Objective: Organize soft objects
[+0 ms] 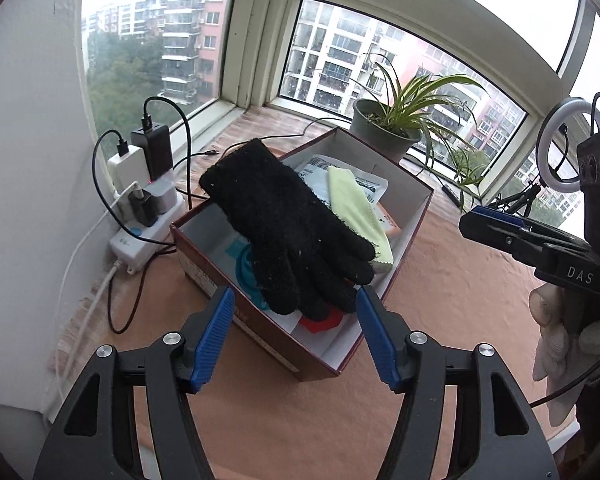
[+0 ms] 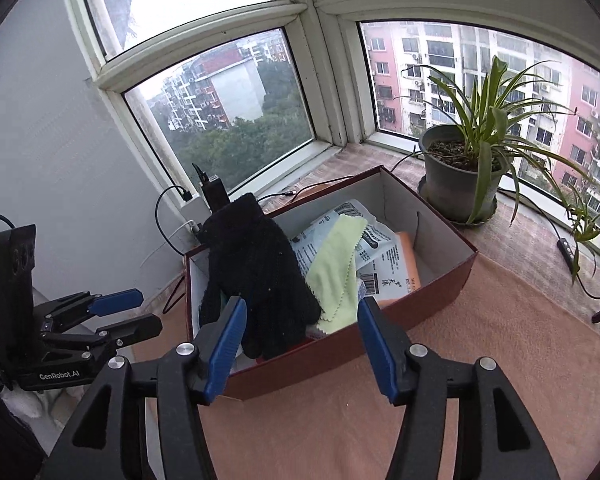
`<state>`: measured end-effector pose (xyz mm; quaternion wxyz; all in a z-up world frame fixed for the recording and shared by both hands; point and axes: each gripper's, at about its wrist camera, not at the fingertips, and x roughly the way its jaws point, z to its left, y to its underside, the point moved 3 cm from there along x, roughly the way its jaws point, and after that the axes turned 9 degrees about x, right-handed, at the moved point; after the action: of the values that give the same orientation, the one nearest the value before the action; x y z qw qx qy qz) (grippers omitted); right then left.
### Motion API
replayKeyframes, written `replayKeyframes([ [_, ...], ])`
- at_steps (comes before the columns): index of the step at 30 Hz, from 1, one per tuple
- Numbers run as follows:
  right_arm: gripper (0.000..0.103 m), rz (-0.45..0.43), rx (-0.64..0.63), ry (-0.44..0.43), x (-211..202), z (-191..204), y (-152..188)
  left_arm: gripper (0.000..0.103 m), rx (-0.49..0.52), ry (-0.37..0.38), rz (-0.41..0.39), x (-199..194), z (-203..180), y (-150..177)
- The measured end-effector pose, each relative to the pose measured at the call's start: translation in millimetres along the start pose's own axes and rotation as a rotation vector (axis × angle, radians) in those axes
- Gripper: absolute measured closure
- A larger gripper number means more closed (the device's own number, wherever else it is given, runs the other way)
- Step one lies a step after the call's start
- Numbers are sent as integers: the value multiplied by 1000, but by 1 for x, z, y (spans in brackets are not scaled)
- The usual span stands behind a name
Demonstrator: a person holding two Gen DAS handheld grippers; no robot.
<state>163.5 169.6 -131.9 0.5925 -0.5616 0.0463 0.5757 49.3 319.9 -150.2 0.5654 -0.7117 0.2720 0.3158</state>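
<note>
A black knit glove lies across the open dark red box, its cuff over the far left rim and its fingers hanging inside. A pale green cloth lies beside it on white packets. My left gripper is open and empty, just in front of the box's near corner. In the right wrist view the glove, the green cloth and the box show too. My right gripper is open and empty, at the box's near wall.
A potted spider plant stands behind the box on the windowsill. A power strip with chargers and cables sits left of the box. A ring light stands at the right. A peach cloth covers the surface.
</note>
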Motion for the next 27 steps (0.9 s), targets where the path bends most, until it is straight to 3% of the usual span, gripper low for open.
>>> replayKeyframes([
  [4,43,-15,6,2,-21,-2,15,40,-9,-17,-11,-10,-14,9],
  [11,43,-39,58,12,-58,-19,43,40,5,-69,-51,-31,-46,26],
  [20,40,-134,80,70,-115,-30,75,35,13,-132,-113,-64,-86,41],
  [22,34,-159,88,78,-126,-31,81,35,15,-134,-127,-72,-93,44],
  [27,33,-206,84,109,-150,-28,94,32,29,-139,-133,-84,-109,50],
])
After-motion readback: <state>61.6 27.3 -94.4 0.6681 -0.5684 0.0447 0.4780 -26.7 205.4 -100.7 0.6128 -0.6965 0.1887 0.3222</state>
